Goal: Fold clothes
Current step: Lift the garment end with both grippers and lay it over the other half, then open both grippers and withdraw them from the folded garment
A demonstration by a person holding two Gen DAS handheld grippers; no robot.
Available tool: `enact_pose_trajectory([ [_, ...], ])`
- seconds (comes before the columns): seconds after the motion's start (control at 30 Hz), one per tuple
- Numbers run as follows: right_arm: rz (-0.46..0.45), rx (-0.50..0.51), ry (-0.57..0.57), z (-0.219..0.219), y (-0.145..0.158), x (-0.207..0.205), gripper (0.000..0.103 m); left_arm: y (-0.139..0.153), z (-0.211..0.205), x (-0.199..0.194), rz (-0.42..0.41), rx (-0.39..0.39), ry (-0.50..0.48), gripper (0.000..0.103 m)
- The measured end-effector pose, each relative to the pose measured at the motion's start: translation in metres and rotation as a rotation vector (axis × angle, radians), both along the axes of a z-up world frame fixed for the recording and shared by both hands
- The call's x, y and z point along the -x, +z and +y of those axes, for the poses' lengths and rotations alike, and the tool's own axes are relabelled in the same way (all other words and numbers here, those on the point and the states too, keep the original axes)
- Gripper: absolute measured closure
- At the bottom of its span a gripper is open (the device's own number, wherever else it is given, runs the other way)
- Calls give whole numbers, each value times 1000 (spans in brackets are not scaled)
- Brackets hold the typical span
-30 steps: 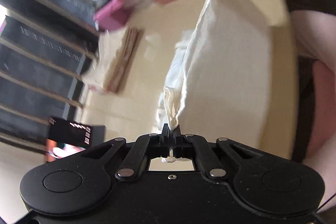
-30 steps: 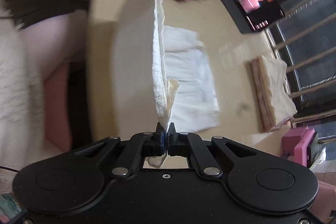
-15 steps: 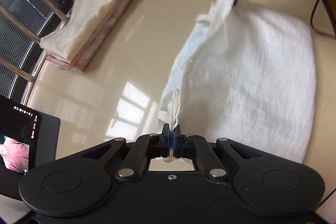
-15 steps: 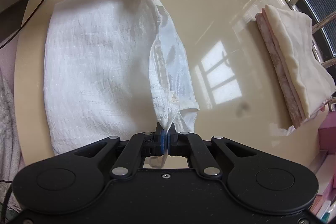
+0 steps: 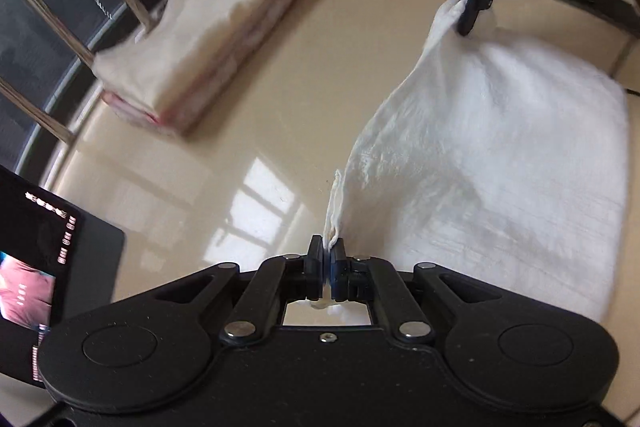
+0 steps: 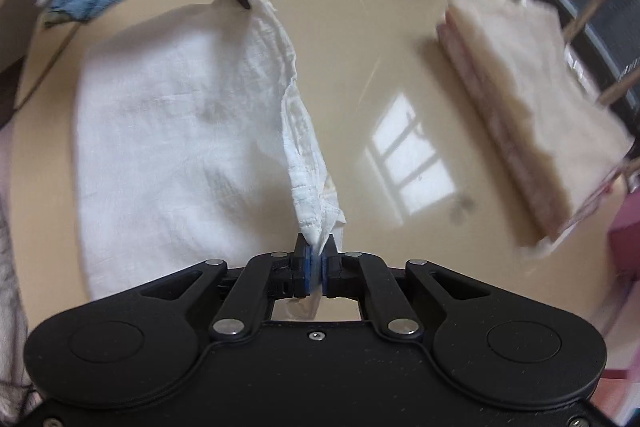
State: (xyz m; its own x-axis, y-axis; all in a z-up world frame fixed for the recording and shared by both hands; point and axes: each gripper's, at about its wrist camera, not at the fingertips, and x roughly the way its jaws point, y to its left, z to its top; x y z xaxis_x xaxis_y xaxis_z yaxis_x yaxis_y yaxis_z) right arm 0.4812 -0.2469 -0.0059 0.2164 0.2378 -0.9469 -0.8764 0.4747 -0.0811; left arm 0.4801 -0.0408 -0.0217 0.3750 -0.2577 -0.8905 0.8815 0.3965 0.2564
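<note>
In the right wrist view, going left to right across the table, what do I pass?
White cloth → window reflection → folded stack → pink box.

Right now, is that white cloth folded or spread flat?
Partly folded: the white cloth lies on the table, one edge doubled over, both tongs gripping its corners.

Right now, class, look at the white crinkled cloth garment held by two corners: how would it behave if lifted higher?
The white crinkled cloth garment would probably stay floppy: it sags between the left gripper and right gripper, whose jaws are opening. It looks thin, so likely light. Its hem bunches at the pads, so it may slip free.
</note>
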Motion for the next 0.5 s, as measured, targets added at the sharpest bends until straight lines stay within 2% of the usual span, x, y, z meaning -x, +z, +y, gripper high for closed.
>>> enact_pose_trajectory([
  [0.03, 14, -7, -31, -2, -7, -5, 86, -4, -1, -2, 6, 4, 13, 95],
  [0.07, 7, -17, -61, -4, -10, -8, 68, -5, 0, -3, 4, 12, 29, 84],
  [0.1, -8, -37, -96, -9, -10, -9, 51, -3, 3, -3, -9, 25, 53, 61],
  [0.13, -23, -58, -131, -15, -9, -10, 46, 0, 8, -2, -27, 45, 81, 49],
  [0.17, -36, -89, -171, -22, -6, -9, 41, 3, 13, -1, -48, 68, 106, 28],
  [0.2, -48, -122, -212, -31, -2, -8, 39, 8, 21, 2, -76, 100, 129, 21],
  [0.27, -93, -216, -289, -46, 10, 3, 38, 21, 37, 14, -106, 190, 178, 21],
  [0.33, -125, -325, -358, -53, 21, 27, 38, 33, 54, 32, -109, 319, 216, 21],
  [0.37, -141, -380, -392, -57, 26, 40, 37, 38, 61, 45, -119, 379, 223, 26],
  [0.4, -156, -435, -426, -60, 31, 52, 35, 40, 64, 61, -124, 422, 217, 35],
  [0.43, -159, -475, -428, -58, 32, 69, 34, 38, 64, 78, -116, 449, 201, 39],
  [0.5, -156, -535, -422, -48, 29, 105, 33, 32, 63, 110, -94, 488, 163, 41],
])
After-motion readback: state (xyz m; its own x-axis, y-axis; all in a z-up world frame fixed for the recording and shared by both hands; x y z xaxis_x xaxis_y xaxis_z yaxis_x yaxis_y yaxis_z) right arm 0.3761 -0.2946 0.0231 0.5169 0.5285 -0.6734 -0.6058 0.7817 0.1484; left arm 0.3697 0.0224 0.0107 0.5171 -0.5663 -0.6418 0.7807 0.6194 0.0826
